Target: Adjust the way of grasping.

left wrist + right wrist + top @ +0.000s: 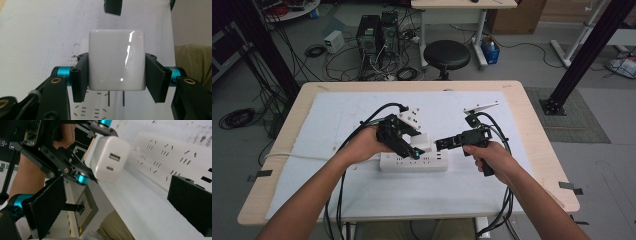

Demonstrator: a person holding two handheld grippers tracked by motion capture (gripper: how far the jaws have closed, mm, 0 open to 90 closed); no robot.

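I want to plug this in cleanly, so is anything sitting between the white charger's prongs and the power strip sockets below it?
Nothing visible. The left gripper holds the charger above the power strip, prongs pointing down over bare sockets. The right gripper stands open alongside, not underneath.

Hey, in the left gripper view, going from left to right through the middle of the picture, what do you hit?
Blue collar → left pad of the left gripper → white charger clamped between the pads → right pad → second blue collar.
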